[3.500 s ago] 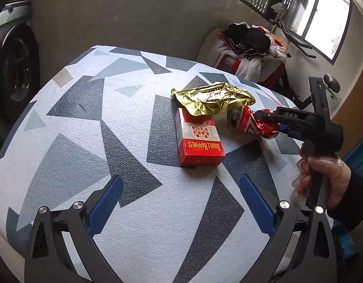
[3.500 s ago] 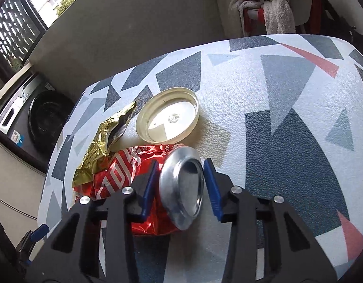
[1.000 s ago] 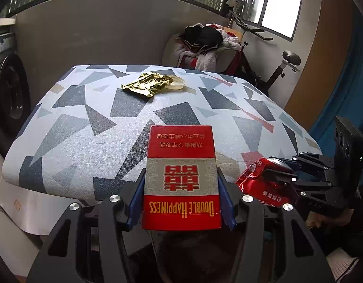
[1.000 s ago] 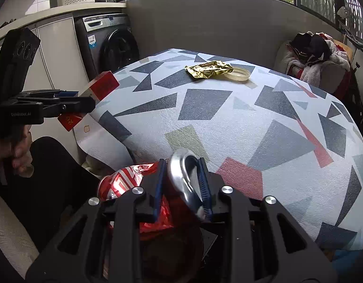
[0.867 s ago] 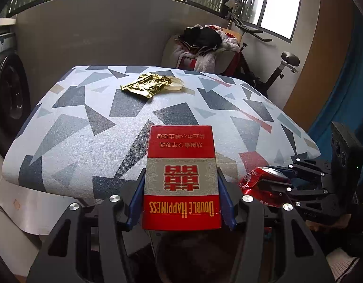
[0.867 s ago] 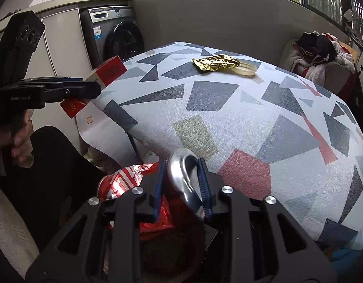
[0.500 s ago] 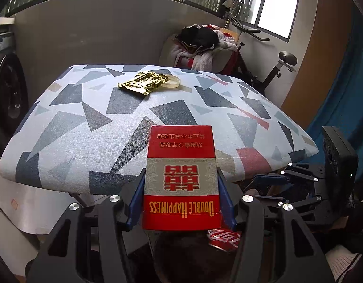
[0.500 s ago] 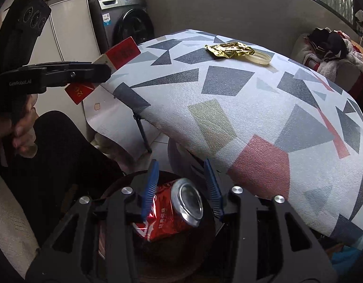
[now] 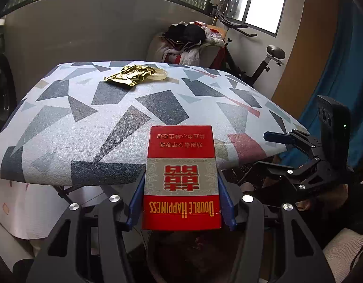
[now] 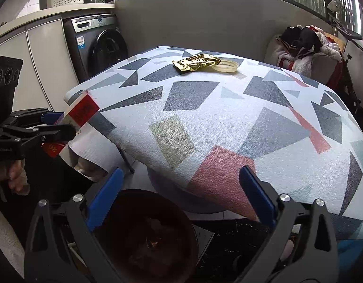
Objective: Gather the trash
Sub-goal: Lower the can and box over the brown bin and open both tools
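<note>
The left gripper (image 9: 181, 202) is clenched on the red Double Happiness cigarette pack (image 9: 181, 176), held above the dark bin (image 10: 148, 235) at 6 o'clock. The right gripper (image 10: 179, 198) is released and holds nothing. If the pack is let go while it leans toward the table (image 9: 110, 122), it could strike the bin rim and fall on the floor. The bin inside is dark; its content is perhaps a can, I cannot tell. The gold wrapper (image 9: 130, 75) and plastic lid (image 9: 161, 75) wait at 12 o'clock.

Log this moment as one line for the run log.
left tongs: shut on red Double Happiness cigarette box | right tongs: open, above dark round bin | table: gold foil wrapper, clear plastic lid
</note>
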A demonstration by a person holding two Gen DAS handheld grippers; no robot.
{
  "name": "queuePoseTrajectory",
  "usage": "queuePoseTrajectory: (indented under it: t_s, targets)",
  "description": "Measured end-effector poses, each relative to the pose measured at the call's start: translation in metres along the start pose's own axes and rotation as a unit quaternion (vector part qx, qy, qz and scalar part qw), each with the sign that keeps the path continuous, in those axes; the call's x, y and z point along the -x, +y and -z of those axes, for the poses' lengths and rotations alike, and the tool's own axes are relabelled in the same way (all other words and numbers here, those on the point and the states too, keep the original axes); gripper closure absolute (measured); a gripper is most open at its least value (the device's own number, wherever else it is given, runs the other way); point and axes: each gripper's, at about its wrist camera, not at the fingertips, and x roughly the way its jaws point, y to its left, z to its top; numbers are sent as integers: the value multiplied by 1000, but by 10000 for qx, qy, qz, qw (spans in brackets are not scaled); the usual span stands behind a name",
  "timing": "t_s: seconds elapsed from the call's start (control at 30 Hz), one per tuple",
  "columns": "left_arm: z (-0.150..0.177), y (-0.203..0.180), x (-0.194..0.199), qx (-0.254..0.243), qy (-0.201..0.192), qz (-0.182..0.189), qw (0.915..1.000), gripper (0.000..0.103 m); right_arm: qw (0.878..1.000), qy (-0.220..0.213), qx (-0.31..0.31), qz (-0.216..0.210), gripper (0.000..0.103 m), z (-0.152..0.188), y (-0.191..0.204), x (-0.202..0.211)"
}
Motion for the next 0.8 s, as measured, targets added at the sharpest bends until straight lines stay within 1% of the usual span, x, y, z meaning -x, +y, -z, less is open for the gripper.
queuePoseTrajectory:
  t_s: [0.07, 0.17, 0.43, 0.47, 0.5, 0.57, 0.6, 0.8]
  targets:
    - [3, -2, -7, -53, 115, 40, 9999, 49, 9999, -26, -88, 114, 6, 0, -4, -2]
    - [5, -7, -13, -174, 170, 131, 9996, 49, 9994, -53, -190, 294, 6, 0, -9, -3]
    - [10, -22, -21, -534, 343, 232, 9977, 49, 9987, -54, -337, 387, 6, 2, -17, -5]
    - [10, -23, -21, -542, 350, 285, 9975, 45, 9987, -54, -340, 388, 6, 2, -17, -5]
    - [9, -23, -21, -540, 349, 333, 9974, 27, 9986, -52, -344, 395, 6, 2, -17, -5]
    - [9, -25, -16, -557, 217, 247, 9979, 10, 9985, -45, -357, 404, 6, 2, -18, -6]
    - [9, -25, -15, -561, 169, 181, 9981, 10, 9985, -37, -363, 409, 6, 2, -18, -6]
    - [6, -15, -19, -359, 243, -223, 9988, 8, 9985, -14, -353, 412, 6, 1, -18, -7]
